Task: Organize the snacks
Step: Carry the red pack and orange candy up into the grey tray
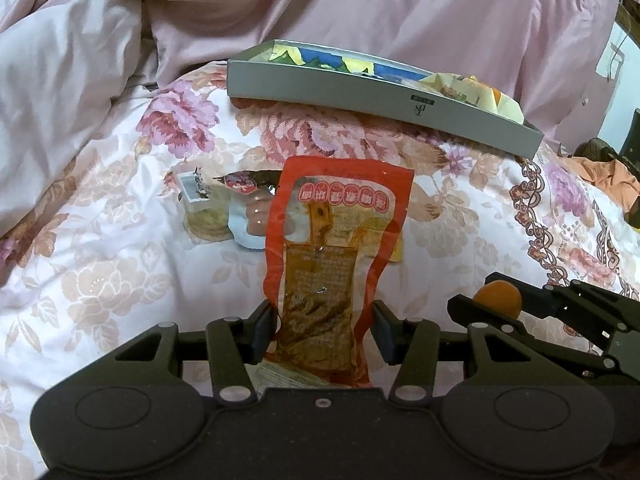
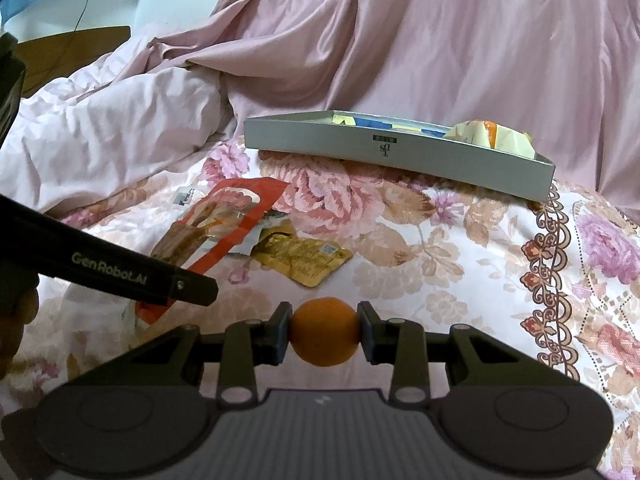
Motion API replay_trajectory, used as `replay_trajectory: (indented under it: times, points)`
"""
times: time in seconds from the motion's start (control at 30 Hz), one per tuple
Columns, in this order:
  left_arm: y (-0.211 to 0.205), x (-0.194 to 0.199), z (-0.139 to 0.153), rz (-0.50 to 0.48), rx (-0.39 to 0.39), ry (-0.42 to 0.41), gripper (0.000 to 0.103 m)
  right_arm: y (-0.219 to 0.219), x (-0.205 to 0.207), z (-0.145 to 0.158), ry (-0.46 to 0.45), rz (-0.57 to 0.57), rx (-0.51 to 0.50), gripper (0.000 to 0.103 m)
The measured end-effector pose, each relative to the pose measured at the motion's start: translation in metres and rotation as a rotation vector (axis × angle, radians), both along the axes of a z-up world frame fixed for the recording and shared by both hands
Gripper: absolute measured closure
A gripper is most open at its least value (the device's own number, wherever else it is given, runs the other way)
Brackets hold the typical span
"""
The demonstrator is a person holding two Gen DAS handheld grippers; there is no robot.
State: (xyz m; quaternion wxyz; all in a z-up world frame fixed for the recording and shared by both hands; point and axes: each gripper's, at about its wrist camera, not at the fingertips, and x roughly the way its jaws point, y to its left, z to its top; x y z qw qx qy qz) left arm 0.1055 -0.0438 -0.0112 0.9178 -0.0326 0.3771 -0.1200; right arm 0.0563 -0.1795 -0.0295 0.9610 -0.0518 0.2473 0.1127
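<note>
At the lower centre of the left wrist view, the left gripper point(image 1: 323, 330) is clasping a red plastic snack pouch point(image 1: 336, 256) above the floral bedspread point(image 1: 100, 272). The right gripper point(image 2: 323, 334) is squeezing a small round orange fruit point(image 2: 324, 332). A flat grey cardboard box point(image 2: 400, 152) holding wrapped snacks is sitting at upper right.

Grey box point(image 2: 400, 152) contents mostly hidden by its wall; small packets point(image 1: 224, 208) partly covered by red pouch point(image 1: 336, 248); print unreadable.
</note>
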Motion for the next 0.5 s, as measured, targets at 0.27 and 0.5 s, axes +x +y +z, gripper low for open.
replay_trajectory:
  times: [0.27, 0.5]
  points:
    - [0.0019, 0.0003, 0.0009, 0.009, -0.005, -0.007, 0.054, -0.0013, 0.0021, -0.0008, 0.008, -0.003, 0.007, 0.064]
    - [0.0037, 0.0002, 0.0022, 0.019, -0.013, -0.017, 0.055, -0.0008, 0.0023, -0.0024, 0.013, -0.006, 0.011, 0.064]
